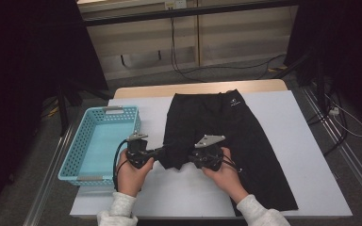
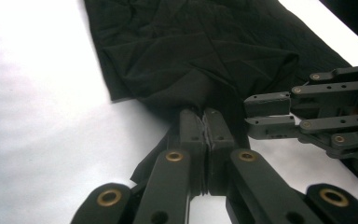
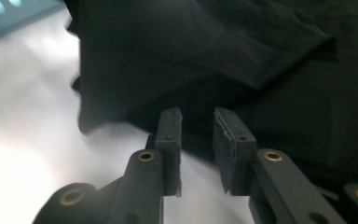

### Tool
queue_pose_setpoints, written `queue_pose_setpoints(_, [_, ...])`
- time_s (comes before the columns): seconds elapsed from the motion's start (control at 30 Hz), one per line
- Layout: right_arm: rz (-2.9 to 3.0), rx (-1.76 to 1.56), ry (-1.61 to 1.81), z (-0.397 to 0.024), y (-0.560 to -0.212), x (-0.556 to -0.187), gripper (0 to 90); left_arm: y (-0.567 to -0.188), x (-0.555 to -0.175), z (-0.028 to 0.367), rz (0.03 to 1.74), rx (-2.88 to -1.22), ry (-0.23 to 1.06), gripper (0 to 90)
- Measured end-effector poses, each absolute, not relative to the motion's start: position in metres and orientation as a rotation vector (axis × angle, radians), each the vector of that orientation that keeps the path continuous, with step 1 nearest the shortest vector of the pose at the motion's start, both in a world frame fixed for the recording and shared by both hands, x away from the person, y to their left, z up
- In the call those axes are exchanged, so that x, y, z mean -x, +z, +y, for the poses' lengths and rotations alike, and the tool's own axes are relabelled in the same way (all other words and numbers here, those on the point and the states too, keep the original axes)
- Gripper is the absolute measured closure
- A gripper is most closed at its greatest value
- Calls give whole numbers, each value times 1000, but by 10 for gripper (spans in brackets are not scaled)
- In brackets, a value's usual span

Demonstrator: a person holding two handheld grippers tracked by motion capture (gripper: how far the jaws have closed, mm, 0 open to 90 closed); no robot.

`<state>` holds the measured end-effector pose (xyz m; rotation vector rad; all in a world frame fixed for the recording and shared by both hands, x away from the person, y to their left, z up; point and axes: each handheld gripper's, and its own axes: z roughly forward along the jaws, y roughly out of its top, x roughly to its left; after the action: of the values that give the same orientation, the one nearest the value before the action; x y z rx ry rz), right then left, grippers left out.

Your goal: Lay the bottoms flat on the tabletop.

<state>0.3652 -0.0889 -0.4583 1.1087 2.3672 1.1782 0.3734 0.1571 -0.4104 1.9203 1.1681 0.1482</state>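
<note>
Left gripper (image 2: 204,122) pinching the near hem of the black garment (image 1: 226,136), jaws pressed together on cloth. Right gripper (image 3: 196,122) just beside, jaws apart, nothing between. Garment spread on the white tabletop (image 1: 306,141), blue basket (image 1: 70,157) left. Probably folding; next, right jaws close on the hem.

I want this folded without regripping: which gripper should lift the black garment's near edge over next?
Probably the left gripper: its jaws are shut on the black fabric garment. The right gripper stands open beside the cloth.
</note>
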Motion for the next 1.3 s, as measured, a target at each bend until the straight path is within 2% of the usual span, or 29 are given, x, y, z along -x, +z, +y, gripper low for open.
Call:
queue_pose_setpoints(0.07, [2328, -1130, 1205, -86, -458, -367, 664, -412, -374, 156, 1166, -1925, 149, 889])
queue_pose_setpoints(0.1, [2329, -1138, 1194, -84, -460, -369, 614, -412, -374, 156, 1166, -1932, 149, 889])
queue_pose_setpoints(0.17, [2341, -1142, 1152, -79, -467, -373, 613, -413, -374, 155, 1168, -1929, 151, 890])
queue_pose_setpoints(0.2, [2334, -1132, 1140, -77, -467, -374, 678, -413, -374, 155, 1164, -1937, 150, 890])
queue_pose_setpoints(0.27, [2358, -1099, 1108, -76, -465, -375, 879, -412, -373, 154, 1165, -1933, 152, 891])
queue_pose_setpoints(0.3, [2369, -1115, 1125, -78, -465, -374, 886, -412, -372, 154, 1164, -1933, 152, 891])
queue_pose_setpoints(0.73, [2490, -1010, 1074, -97, -457, -350, 895, -413, -373, 161, 1197, -1920, 152, 889])
queue_pose_setpoints(1.2, [2480, -1029, 1089, -117, -449, -344, 894, -437, -382, 157, 1248, -1954, 131, 886])
queue_pose_setpoints(1.3, [2486, -1037, 1091, -116, -453, -345, 893, -444, -383, 155, 1254, -1959, 136, 825])
